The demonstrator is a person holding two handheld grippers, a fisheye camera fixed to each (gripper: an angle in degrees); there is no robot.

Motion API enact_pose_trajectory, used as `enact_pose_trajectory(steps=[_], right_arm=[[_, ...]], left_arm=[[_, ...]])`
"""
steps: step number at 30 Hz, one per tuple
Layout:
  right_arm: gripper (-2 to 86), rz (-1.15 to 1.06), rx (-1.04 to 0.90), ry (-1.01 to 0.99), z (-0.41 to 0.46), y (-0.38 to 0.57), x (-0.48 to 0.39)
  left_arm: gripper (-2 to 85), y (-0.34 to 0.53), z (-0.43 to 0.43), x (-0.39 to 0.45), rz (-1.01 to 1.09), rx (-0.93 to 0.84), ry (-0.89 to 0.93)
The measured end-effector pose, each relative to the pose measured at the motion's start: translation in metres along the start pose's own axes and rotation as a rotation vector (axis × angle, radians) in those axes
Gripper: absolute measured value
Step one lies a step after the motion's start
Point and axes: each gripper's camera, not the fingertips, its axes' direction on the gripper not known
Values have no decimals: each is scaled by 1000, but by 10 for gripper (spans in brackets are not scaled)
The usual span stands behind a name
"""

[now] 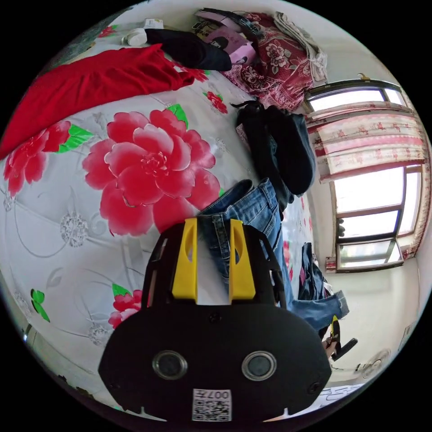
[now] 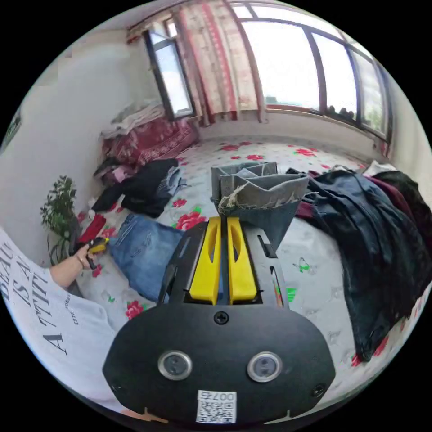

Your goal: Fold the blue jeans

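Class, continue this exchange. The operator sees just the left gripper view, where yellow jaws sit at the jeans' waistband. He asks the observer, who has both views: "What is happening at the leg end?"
Observer: The right gripper has its jaws nearly closed on the blue jeans, with the frayed hems bunched just past the tips.
Operator: What holds my end?
Observer: A hand holds the left gripper at the waist.
Operator: Anything near that hand?
Observer: A leafy plant stands just behind it, by the wall.
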Motion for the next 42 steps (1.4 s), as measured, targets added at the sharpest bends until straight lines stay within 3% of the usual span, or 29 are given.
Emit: enact_pose_trajectory(steps=[3,6,8,13,19,21,24,27,30,31,34,38,42], right_arm=[[27,-170,-178,-172,79,14,-93],[40,-220,-511,-347,171,53,-148],[46,-206,-579,-363,192,71,-162],[57,-179,-493,-325,164,72,-147],[63,91,-388,-295,121,79,-62],[63,207,-311,-272,101,91,-28],[63,315,-235,-246,81,110,11],[68,427,-203,-236,74,132,48],[75,535,-186,-260,72,153,79],[76,552,-179,-266,72,156,85],[83,604,-170,-272,73,171,110],[89,633,-234,-292,100,180,143],[82,634,-315,-321,140,171,163]], left_arm=[[42,2,-1,-30,-66,-12,101],[28,11,-6,-64,-192,18,248],[22,15,-16,-70,-178,47,291],[12,21,-45,-46,10,83,407],[14,48,-58,99,507,-32,530],[18,93,-48,184,789,-156,573],[33,173,-8,265,1009,-383,617],[62,263,69,290,1106,-635,585],[84,312,131,266,1061,-810,394],[84,313,132,259,1042,-808,410],[87,290,110,227,993,-723,430],[100,214,78,168,926,-486,179],[130,151,97,103,663,-550,156]])
